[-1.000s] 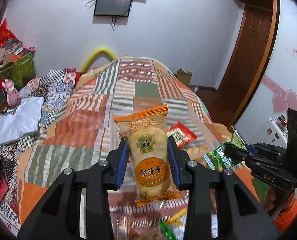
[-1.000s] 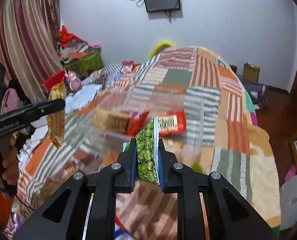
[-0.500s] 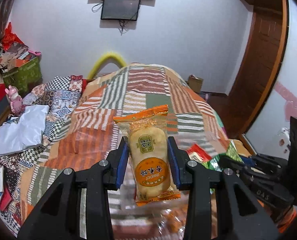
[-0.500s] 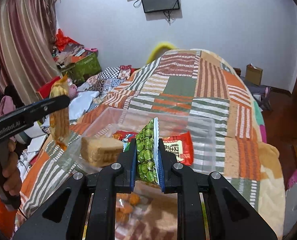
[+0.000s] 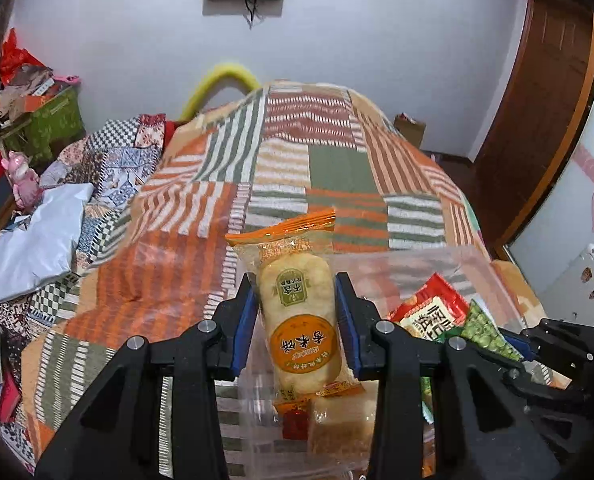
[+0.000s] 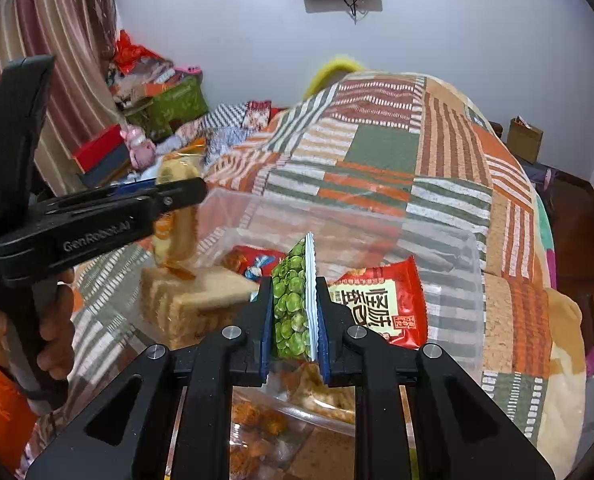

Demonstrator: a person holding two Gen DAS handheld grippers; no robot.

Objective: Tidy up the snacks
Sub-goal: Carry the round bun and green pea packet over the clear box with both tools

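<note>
Already partway done, the clear bin [image 6: 437,240] at frame centre holds several snacks, while the left gripper [image 5: 297,320] clamps a rice cracker pack [image 5: 301,320] and the right gripper [image 6: 293,312] pinches a green pea packet [image 6: 291,304] above it, both unreleased.

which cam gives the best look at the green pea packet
The right wrist view: the green pea packet stands dead centre there, clamped edge-on between the right gripper's pads, its pea print sharp. The left wrist view catches only part of the packet at the right edge, behind the red snack bag.
</note>
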